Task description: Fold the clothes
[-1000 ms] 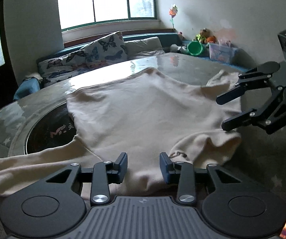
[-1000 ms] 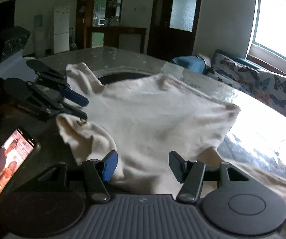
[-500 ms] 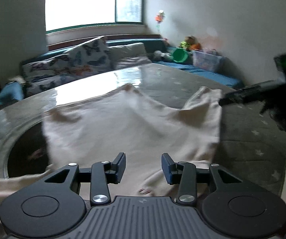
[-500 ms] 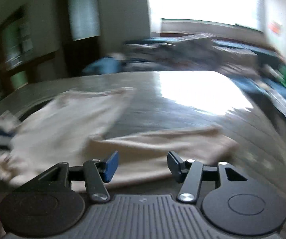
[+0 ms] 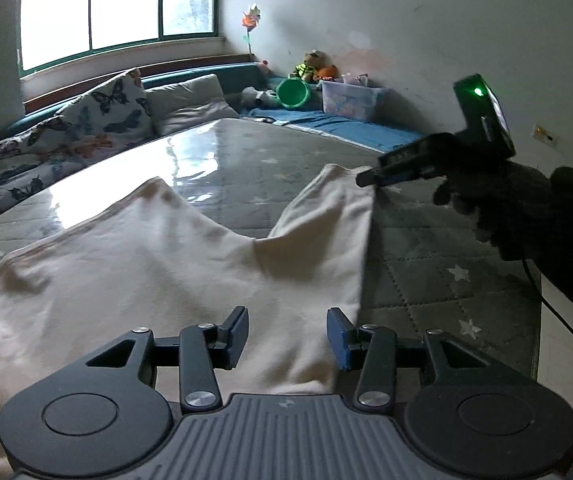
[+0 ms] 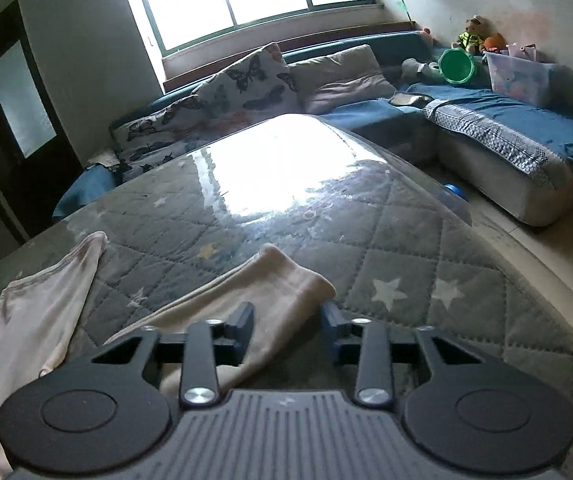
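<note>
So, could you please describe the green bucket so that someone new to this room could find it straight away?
Start at the blue sofa that runs under the window and along the right wall. In its far corner the green bucket lies on its side, its mouth open to the room, between a grey soft toy and a clear plastic box. It is the only bright green thing there.
</note>
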The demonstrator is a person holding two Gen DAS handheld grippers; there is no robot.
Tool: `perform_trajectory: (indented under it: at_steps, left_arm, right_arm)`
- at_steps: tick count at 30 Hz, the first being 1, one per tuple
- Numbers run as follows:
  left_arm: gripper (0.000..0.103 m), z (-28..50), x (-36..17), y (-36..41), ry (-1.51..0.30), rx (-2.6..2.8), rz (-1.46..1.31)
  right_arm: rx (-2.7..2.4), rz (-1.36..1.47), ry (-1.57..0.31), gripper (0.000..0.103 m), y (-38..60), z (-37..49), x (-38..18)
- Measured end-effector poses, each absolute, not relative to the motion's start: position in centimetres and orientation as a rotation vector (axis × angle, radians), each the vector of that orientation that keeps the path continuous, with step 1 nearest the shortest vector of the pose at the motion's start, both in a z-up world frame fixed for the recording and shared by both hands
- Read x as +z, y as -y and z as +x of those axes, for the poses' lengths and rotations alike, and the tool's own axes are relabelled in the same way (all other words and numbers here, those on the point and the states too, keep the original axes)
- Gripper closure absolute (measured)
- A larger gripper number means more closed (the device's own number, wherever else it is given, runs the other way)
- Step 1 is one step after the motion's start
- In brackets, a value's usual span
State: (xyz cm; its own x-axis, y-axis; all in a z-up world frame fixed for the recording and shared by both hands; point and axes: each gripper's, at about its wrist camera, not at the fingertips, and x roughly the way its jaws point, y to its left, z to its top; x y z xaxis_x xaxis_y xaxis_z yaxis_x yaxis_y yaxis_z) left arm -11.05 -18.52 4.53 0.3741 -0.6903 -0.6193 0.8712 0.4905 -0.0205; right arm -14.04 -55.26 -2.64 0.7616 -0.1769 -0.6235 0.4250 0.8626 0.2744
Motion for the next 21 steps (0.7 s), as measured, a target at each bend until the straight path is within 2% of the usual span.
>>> perform_trajectory:
  at_steps: [1,4,13,21]
  left_arm:
    - [0.056,-11.1,4.5,18.6,-0.615,-1.029,0.334]
    - [0.051,-10.9,4.6,18.5,-0.612,-1.021,0.325]
    - [0.05,-8.7,5.3,16.0,-0.618,-0.933,0.264]
    - [0.047,-7.8,5.1,14.0,-0.626,-0.883,0.237]
  right_arm:
    - [-0.342,0.42,-0.626,0.096,55.3,-14.0,-2.7]
    - [-0.336,0.478,-0.615,0.1,56.1,-14.2,-2.7]
    - [-0.238,0.645,-0.501,0.1,57.2,-17.0,-0.6]
    - [-0.088,0.666,-0.403,0.101,54.7,-18.1,3.2]
